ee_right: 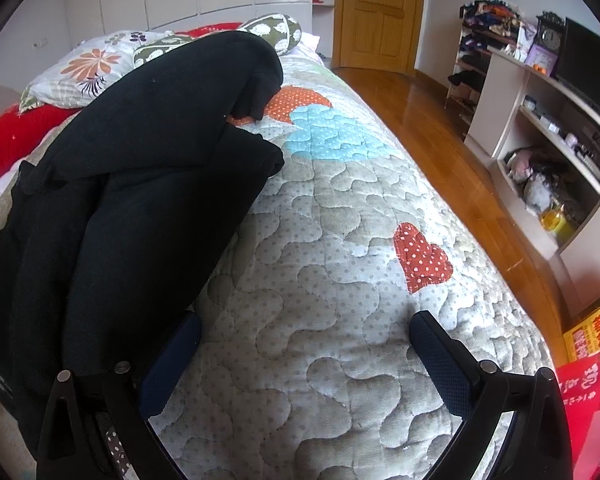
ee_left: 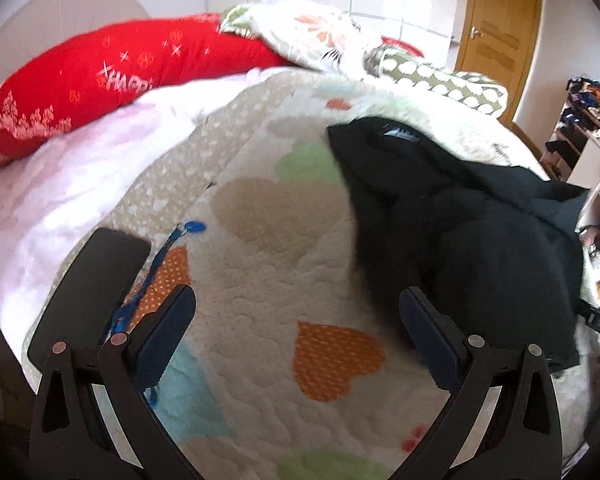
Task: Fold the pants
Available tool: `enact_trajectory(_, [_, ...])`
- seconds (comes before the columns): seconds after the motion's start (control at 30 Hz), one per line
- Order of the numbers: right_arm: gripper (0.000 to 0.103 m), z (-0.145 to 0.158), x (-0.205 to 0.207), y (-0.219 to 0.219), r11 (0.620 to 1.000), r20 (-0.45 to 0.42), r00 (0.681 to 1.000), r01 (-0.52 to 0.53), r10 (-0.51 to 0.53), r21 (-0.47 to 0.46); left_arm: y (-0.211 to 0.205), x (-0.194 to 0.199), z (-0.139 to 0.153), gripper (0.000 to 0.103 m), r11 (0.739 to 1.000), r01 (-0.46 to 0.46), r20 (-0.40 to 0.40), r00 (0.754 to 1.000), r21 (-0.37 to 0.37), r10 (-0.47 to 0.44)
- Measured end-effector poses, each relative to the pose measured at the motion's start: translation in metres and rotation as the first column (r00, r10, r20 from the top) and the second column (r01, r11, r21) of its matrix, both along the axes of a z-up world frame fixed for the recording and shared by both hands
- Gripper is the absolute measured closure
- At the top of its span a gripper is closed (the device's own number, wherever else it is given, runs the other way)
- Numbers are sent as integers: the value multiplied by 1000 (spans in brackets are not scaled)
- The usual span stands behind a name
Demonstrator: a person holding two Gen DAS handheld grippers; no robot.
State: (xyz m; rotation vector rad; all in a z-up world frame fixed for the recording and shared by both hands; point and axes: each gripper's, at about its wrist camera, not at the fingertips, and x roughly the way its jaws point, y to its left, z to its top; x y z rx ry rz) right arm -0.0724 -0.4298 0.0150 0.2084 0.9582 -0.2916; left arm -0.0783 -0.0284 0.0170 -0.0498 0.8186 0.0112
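Note:
Black pants (ee_left: 468, 236) lie in a loose, rumpled heap on the quilted bedspread (ee_left: 260, 280). In the left wrist view they fill the right side; my left gripper (ee_left: 296, 312) is open and empty over the quilt, its right finger close to the pants' edge. In the right wrist view the pants (ee_right: 132, 184) stretch along the left side, one leg end folded up near the pillows. My right gripper (ee_right: 306, 336) is open and empty over the quilt (ee_right: 332, 264), its left finger beside the pants' near end.
A black phone (ee_left: 88, 288) and a blue lanyard (ee_left: 156, 264) lie on the quilt by the left gripper. A red pillow (ee_left: 100, 80) and floral pillows (ee_right: 84, 68) sit at the bed's head. A wooden floor (ee_right: 452, 152), shelves (ee_right: 548, 128) and red-yellow bags (ee_right: 588, 368) are right of the bed.

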Motion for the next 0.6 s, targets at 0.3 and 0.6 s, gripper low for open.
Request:
enact_trajectory(0.3, [3, 50, -46, 30, 994, 172, 979, -112, 113, -16, -44, -11, 25, 1, 997, 82, 54, 995, 0, -82])
enact_trajectory(0.6, [3, 77, -55, 62, 971, 256, 938, -236, 236, -29, -80, -17, 30, 1, 992, 126, 59, 990, 8, -126])
